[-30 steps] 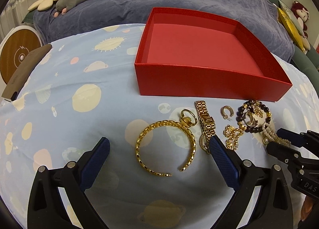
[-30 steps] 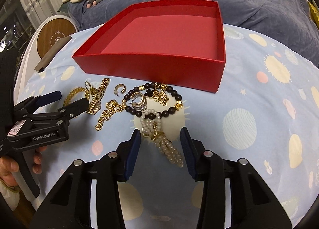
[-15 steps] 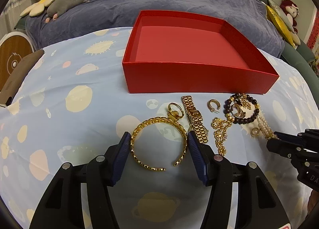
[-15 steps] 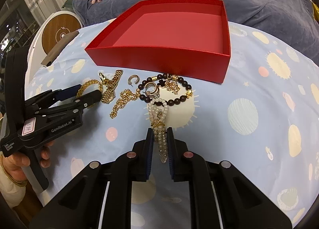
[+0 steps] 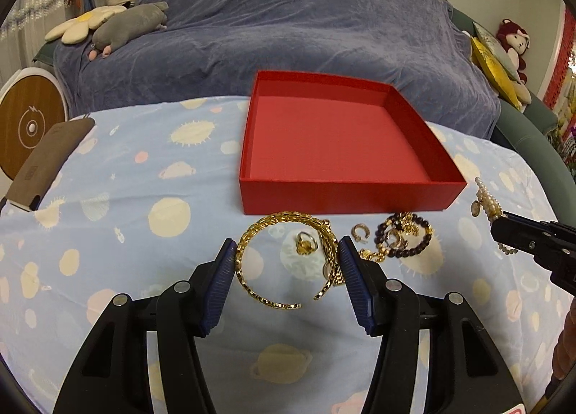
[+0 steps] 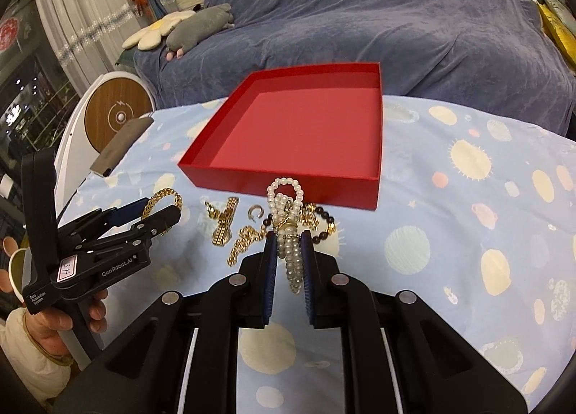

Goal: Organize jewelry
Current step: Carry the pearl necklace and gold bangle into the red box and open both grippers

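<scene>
Jewelry lies in a loose cluster on the planet-print cloth just in front of the red box (image 5: 342, 147), whose floor is bare, so I judge nothing is sorted yet. The right gripper (image 6: 288, 252) has its jaws nearly closed on a pearl bracelet (image 6: 286, 205), which looks lifted, its looped end standing up before the box's near wall. The left gripper (image 5: 286, 270) is partly open with its pads against opposite sides of the gold chain bangle (image 5: 284, 259); the bangle seems lifted above the cloth, pinched across its width.

For the carry to go well, I would keep the pearls clear of the dark bead bracelet (image 6: 324, 226) and gold chain (image 6: 244, 241) lying just below them, since a snag could drag those along. Raising the strand above the near wall before moving over the box should avoid catching the rim. The bangle is open-ended and may spring or twist out, so a steady squeeze and a level path into the box seem wise
</scene>
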`<action>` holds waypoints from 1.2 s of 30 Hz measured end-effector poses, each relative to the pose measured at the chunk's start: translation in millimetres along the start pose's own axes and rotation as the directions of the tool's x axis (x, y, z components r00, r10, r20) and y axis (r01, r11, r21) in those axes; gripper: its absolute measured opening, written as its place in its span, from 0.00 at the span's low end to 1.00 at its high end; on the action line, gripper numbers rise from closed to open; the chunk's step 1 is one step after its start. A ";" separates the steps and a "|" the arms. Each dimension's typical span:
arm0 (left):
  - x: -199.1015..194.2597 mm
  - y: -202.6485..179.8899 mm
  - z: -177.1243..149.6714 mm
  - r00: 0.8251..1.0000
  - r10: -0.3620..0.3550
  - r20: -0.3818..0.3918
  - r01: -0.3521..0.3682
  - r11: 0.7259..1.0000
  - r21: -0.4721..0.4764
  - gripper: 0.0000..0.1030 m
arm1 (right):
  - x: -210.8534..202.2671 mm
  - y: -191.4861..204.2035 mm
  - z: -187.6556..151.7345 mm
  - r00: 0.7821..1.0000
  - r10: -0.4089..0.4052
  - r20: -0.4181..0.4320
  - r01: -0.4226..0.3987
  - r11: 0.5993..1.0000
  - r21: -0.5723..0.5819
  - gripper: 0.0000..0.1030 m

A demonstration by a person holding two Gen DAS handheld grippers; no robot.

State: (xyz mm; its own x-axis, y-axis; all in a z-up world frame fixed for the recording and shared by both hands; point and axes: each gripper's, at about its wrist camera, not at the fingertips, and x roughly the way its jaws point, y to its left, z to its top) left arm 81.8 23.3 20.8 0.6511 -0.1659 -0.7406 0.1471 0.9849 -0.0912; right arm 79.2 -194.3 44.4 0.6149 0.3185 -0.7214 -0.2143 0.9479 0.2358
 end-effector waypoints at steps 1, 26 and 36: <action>-4.8 -0.7 5.9 1.000 -0.008 0.012 0.007 1.000 0.003 0.54 | -3.2 1.0 5.1 1.000 -0.001 0.018 0.001 1.000 0.000 0.12; 160.8 -17.5 190.1 1.000 0.022 0.019 -0.023 0.998 0.057 0.54 | 171.0 -65.4 176.1 0.995 -0.076 -0.064 0.082 0.991 0.104 0.12; 178.7 -14.0 196.4 0.995 0.097 -0.007 -0.097 0.995 0.025 0.73 | 176.2 -64.3 171.8 0.992 -0.122 -0.038 0.124 0.989 0.077 0.34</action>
State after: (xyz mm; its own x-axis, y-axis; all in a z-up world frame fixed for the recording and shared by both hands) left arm 342.3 -29.9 20.5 0.6574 -0.0692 -0.7504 0.1019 0.9948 -0.0024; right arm 331.7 -197.4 14.0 0.6073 0.2003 -0.7688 -0.0775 0.9780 0.1936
